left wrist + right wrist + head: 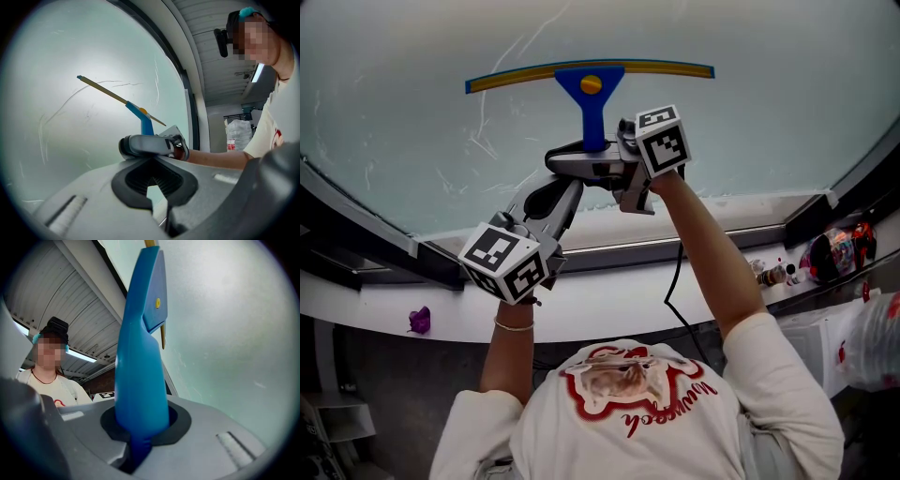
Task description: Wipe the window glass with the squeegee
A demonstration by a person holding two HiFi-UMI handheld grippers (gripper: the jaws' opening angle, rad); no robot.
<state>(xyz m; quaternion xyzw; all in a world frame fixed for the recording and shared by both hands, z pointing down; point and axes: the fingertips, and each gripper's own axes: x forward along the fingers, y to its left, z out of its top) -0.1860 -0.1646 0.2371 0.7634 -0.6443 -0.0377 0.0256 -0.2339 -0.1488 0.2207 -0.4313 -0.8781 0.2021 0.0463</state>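
Note:
A squeegee (591, 86) with a blue handle and a yellow-edged blade lies flat against the window glass (750, 122), blade level and uppermost. My right gripper (596, 155) is shut on the lower end of the handle. In the right gripper view the blue handle (140, 371) rises straight out of the clamped jaws (139, 430). My left gripper (567, 192) sits just below and left of the right one, jaws shut with nothing in them. From the left gripper view (152, 185) I see the right gripper (150, 145) and the squeegee (140, 115) ahead.
A grey window frame and white sill (609, 251) run below the glass. A small purple object (419, 321) lies at the left. Small bottles (773, 274), a colourful bag (834, 251) and a white plastic bag (877, 342) stand at the right. A black cable (675, 281) hangs by the right arm.

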